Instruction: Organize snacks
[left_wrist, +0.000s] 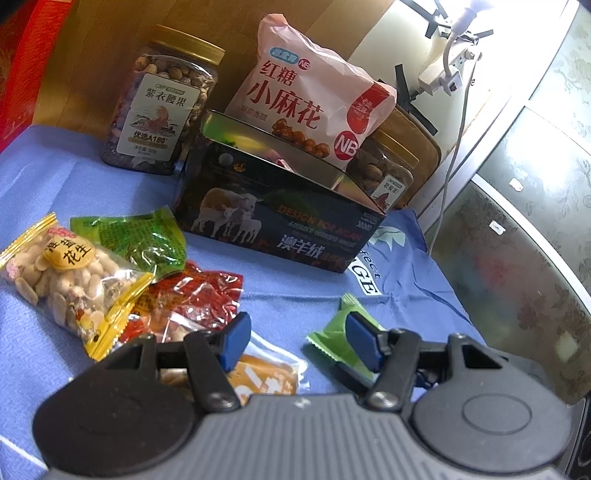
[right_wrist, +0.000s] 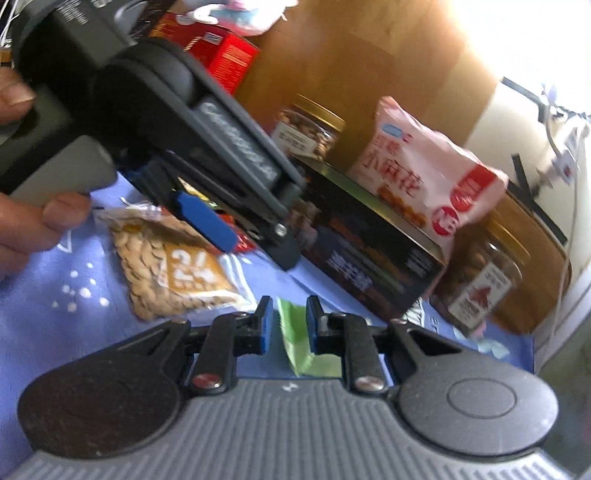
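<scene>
A: Start at the right claw (right_wrist: 290, 326). What's it doing?

B: Its blue pads are nearly together with a small green packet (right_wrist: 295, 338) between them. I'd call that a pinch on the packet, which looks lifted off the blue cloth (right_wrist: 55, 258), though the picture is blurred.

A: And the left claw (left_wrist: 295, 338)?

B: Spread, with nothing between the pads. In its own view a green packet (left_wrist: 338, 343) lies on the cloth just behind its right pad, near the front edge.

A: Where do the snacks go?

B: Likely the open dark box (left_wrist: 280, 206) in the middle, farther back. A pink bag (left_wrist: 314, 99) already leans out of it. A nut jar (left_wrist: 162, 103) stands far left of the box, and a second jar (left_wrist: 388, 173) at its far right corner.

A: What's loose?

B: A peanut pack (left_wrist: 70, 277), a green pouch (left_wrist: 136, 240) and a red pouch (left_wrist: 192, 295) piled near left, and a seed pack (right_wrist: 173, 273) under the left claw.

A: Risks?

B: The grip looks to be on a thin wrapper edge, so the packet could slip out on the way. The pink bag crowds the box mouth, so a careless drop could bounce off it. The left claw hangs close, and a swing toward the box could knock it.
</scene>
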